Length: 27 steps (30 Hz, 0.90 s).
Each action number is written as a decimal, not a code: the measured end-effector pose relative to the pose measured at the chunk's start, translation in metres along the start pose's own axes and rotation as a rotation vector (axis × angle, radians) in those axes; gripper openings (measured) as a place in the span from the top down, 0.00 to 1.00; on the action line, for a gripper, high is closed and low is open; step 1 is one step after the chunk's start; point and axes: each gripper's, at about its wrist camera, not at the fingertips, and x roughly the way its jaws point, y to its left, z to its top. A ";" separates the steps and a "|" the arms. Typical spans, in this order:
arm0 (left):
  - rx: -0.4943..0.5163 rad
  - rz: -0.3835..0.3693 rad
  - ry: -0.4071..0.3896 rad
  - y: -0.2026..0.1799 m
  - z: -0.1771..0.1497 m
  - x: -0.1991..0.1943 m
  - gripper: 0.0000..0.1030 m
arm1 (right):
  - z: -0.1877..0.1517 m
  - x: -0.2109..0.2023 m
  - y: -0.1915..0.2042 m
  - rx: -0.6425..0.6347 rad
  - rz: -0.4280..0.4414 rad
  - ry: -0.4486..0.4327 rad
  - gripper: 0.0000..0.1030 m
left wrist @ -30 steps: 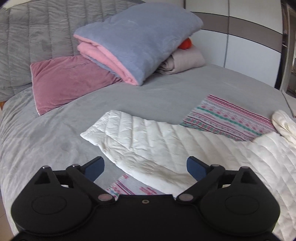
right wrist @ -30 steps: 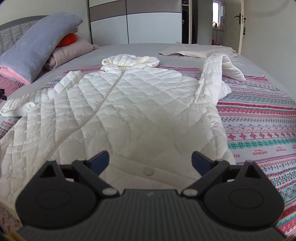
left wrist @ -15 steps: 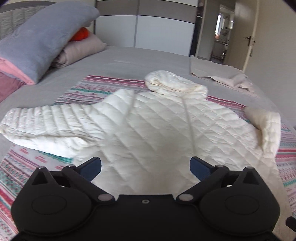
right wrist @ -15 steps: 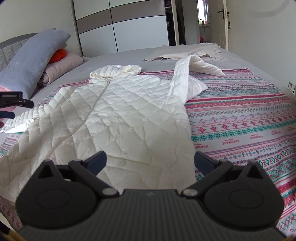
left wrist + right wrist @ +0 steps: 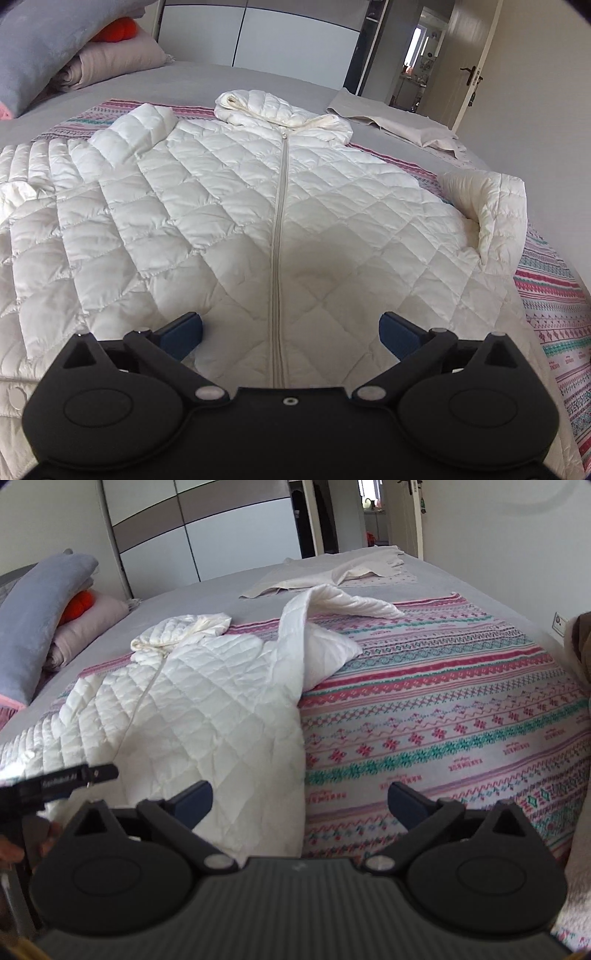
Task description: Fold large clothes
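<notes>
Both the left gripper [image 5: 291, 328] and right gripper [image 5: 300, 799] gape wide, empty, above the white quilted hooded jacket [image 5: 258, 206]; only the right view shows the jacket's far sleeve [image 5: 343, 603] folded over the striped patterned blanket [image 5: 461, 709].

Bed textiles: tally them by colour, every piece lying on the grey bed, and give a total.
White: 1, the white quilted hooded jacket
Striped pink and teal: 1, the patterned blanket
Beige: 2, the flat beige cloth and the folded beige bedding
Grey-blue: 1, the plush folded blanket
Total: 5

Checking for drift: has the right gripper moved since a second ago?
Yes. The right gripper has shifted rightward: the white jacket now lies left, the striped blanket ahead.
</notes>
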 end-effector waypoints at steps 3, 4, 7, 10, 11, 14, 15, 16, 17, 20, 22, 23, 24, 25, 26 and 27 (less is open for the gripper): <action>-0.002 -0.024 0.011 0.003 0.004 -0.004 0.00 | 0.040 0.026 -0.018 0.064 0.005 -0.034 0.00; 0.002 -0.038 0.012 0.005 0.006 -0.006 0.00 | 0.054 0.036 -0.026 0.086 0.014 -0.054 0.00; -0.004 -0.083 -0.001 0.010 0.014 -0.012 0.00 | 0.093 0.070 -0.047 0.185 0.040 -0.082 0.00; 0.005 -0.108 -0.023 0.013 0.022 -0.015 0.00 | 0.127 0.110 -0.071 0.346 0.119 -0.072 0.01; 0.015 -0.106 -0.034 0.014 0.025 -0.015 0.00 | 0.136 0.123 -0.078 0.406 0.146 -0.072 0.02; 0.034 -0.082 -0.064 0.018 0.032 -0.013 0.00 | 0.152 0.157 -0.093 0.566 0.221 -0.087 0.04; 0.033 -0.075 -0.066 0.021 0.034 -0.012 0.00 | 0.155 0.169 -0.094 0.595 0.239 -0.071 0.05; 0.030 -0.070 -0.065 0.023 0.035 -0.010 0.00 | 0.160 0.180 -0.093 0.607 0.245 -0.051 0.08; 0.025 -0.066 -0.062 0.026 0.036 -0.008 0.00 | 0.163 0.189 -0.090 0.599 0.235 -0.038 0.14; 0.023 -0.052 -0.043 0.029 0.036 0.000 0.00 | 0.166 0.204 -0.077 0.542 0.222 -0.005 0.59; 0.024 -0.039 -0.021 0.029 0.035 0.004 0.00 | 0.164 0.202 -0.067 0.503 0.237 -0.008 0.85; 0.020 -0.040 -0.016 0.029 0.034 0.004 0.00 | 0.164 0.194 -0.062 0.466 0.214 -0.031 0.89; 0.014 -0.043 -0.012 0.030 0.034 0.004 0.00 | 0.166 0.184 -0.055 0.410 0.180 -0.062 0.91; 0.009 -0.049 -0.012 0.030 0.034 0.003 0.00 | 0.168 0.172 -0.049 0.345 0.139 -0.093 0.93; 0.008 -0.053 -0.014 0.029 0.034 0.001 0.00 | 0.169 0.159 -0.044 0.290 0.098 -0.121 0.94; 0.011 -0.056 -0.018 0.029 0.033 0.000 0.00 | 0.169 0.146 -0.040 0.247 0.064 -0.146 0.94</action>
